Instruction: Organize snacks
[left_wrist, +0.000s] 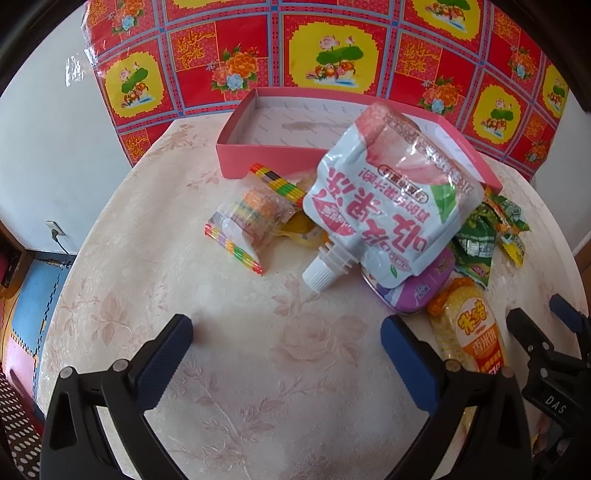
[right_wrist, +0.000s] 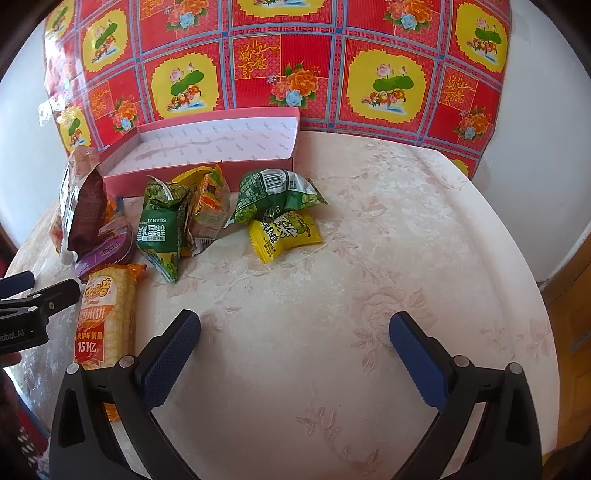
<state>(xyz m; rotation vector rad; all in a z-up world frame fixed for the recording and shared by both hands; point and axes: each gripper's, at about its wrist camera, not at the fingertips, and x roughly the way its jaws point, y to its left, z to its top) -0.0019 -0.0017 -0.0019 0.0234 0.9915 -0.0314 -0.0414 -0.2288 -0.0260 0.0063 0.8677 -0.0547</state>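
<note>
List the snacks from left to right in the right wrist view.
Rice cracker pack → green snack bag → orange packet → big green bag → yellow candy.

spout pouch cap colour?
White cap, on the pink-and-white spout pouch; clearest in the left wrist view.

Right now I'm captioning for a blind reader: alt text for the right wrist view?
Open right gripper hovers over a floral table; snack packets lie loose before an empty pink box.
</note>
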